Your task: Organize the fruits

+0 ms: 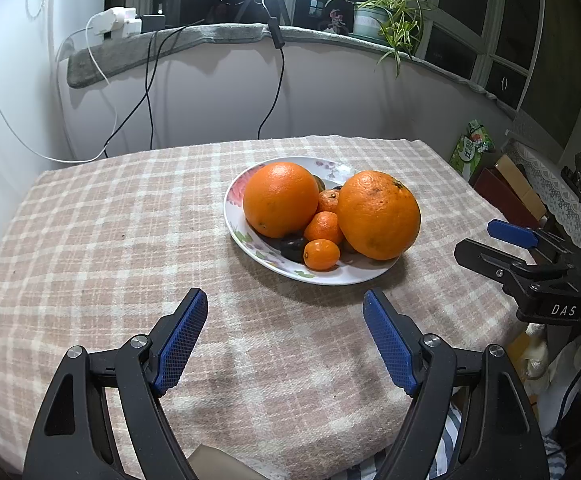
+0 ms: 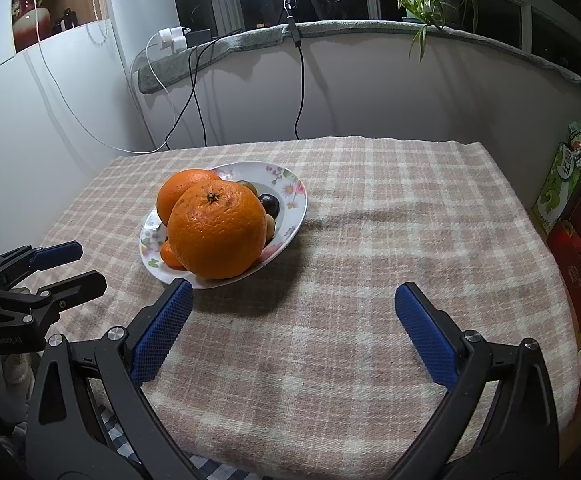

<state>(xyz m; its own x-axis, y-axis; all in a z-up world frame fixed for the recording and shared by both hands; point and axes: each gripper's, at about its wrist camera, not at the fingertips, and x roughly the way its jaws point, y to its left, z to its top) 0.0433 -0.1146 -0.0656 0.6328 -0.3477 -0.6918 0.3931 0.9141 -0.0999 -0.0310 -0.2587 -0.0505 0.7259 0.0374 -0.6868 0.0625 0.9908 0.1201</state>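
While both the left gripper (image 1: 284, 338) and right gripper (image 2: 292, 332) hover wide open and empty over the table's near edge, two oranges (image 1: 280, 199) crowd the floral plate (image 1: 330, 168).

tablecloth: pink-and-cream checked woven cloth (image 1: 130, 240) looked woolly, matt, kinda fuzzy
plate: white floral-print plate (image 1: 234, 216) looked like glazed ceramic, glossy and smooth
big fruit: two large orange citrus fruits (image 1: 280, 198) had dimpled, slightly shiny peel
small fruit: little oval orange kumquat (image 1: 321, 255) was smoother, glossier
pads: blue gripper finger pads (image 1: 180, 344) were matt with a gridded texture
frames: black gripper arms (image 2: 70, 400) looked like matt plastic with shiny metal screws
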